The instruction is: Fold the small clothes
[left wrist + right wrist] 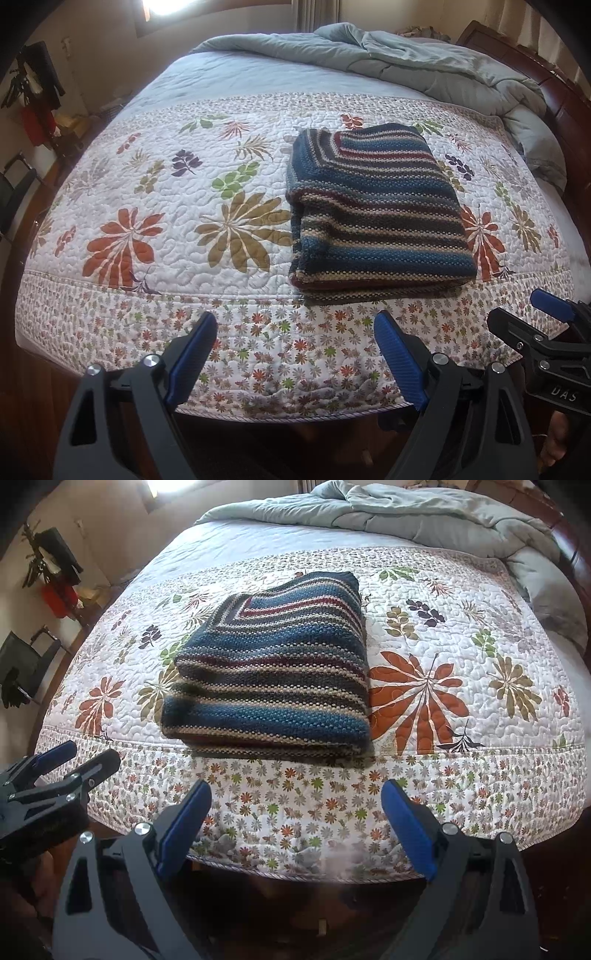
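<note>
Both tools tilted down over the bed's near edge, side by side. Left tool [295,354] spread wide, nothing between its pads; right tool [295,825] likewise. Striped knit sweater [273,668] lies folded on the floral quilt [461,782], just beyond both tools, untouched.

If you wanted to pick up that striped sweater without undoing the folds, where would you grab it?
Probably the striped sweater at its thick near edge, coming in from the foot of the bed. The stacked layers end there, facing both open grippers, so one pinch could catch them all.
</note>
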`<state>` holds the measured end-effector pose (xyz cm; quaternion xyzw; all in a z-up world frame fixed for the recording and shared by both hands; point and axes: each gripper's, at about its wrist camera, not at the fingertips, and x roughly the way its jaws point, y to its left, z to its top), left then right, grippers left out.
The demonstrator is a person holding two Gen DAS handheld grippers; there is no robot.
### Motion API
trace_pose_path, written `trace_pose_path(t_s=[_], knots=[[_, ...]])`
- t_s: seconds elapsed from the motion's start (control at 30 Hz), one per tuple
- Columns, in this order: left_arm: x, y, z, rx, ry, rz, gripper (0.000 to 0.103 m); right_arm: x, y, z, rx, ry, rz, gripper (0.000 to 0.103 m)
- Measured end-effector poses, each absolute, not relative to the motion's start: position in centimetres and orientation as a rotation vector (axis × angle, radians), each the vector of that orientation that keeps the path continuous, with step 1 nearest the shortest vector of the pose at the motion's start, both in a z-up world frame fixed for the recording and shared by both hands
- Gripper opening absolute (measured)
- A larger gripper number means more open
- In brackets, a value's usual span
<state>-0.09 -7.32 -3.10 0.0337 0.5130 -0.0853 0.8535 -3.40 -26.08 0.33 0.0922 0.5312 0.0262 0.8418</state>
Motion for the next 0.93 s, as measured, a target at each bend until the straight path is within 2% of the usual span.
trace_pose_path(t_s=[0.93], knots=[[-0.05,-7.51,-3.55,0.047,1.108,-0.202,0.087,-3.40,-26.32,-0.14,0.210,1.132,0.049,0.093]])
